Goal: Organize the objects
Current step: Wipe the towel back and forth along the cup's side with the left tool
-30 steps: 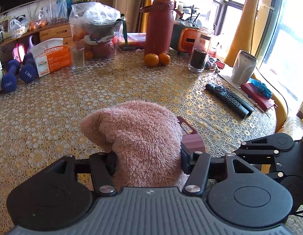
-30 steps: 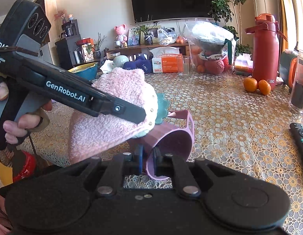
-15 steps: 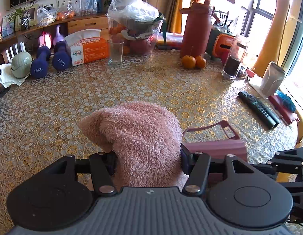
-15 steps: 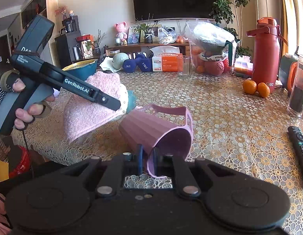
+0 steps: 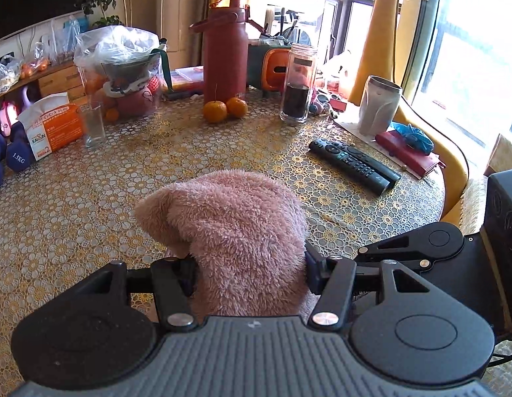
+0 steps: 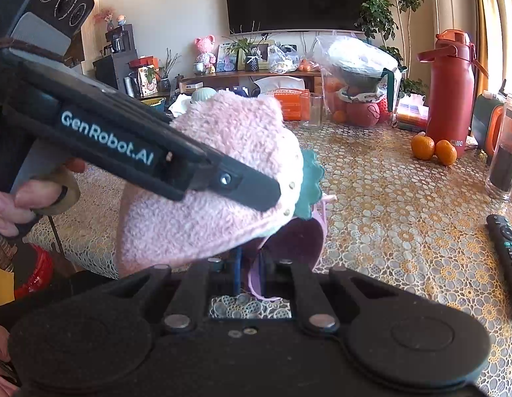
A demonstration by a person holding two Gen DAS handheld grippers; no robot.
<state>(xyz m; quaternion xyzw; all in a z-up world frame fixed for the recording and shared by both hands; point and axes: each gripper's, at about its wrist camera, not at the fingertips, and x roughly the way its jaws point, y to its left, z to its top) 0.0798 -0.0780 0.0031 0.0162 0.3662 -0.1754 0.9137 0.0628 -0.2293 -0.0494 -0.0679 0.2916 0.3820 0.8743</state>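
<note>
The left tongs (image 5: pixel 249 264) are clamped on a fluffy pink towel (image 5: pixel 236 231), squeezing it from both sides. The right tongs (image 6: pixel 249 274) are pinched together on the rim of a purple cup (image 6: pixel 295 241), which is tipped on its side above the worktop (image 6: pixel 388 205) with its mouth toward the right wrist camera. Half a second ago the towel hung off at 9 o'clock from the cup, leaving the cup's ribbed body and handle in plain sight. Now the towel bundle has swung back and sits over the cup at 10 o'clock, hiding most of it; only the dark mouth shows. My read: the towel is being brought to the cup, perhaps to wipe or stuff it, and neither item is put away yet.
</note>
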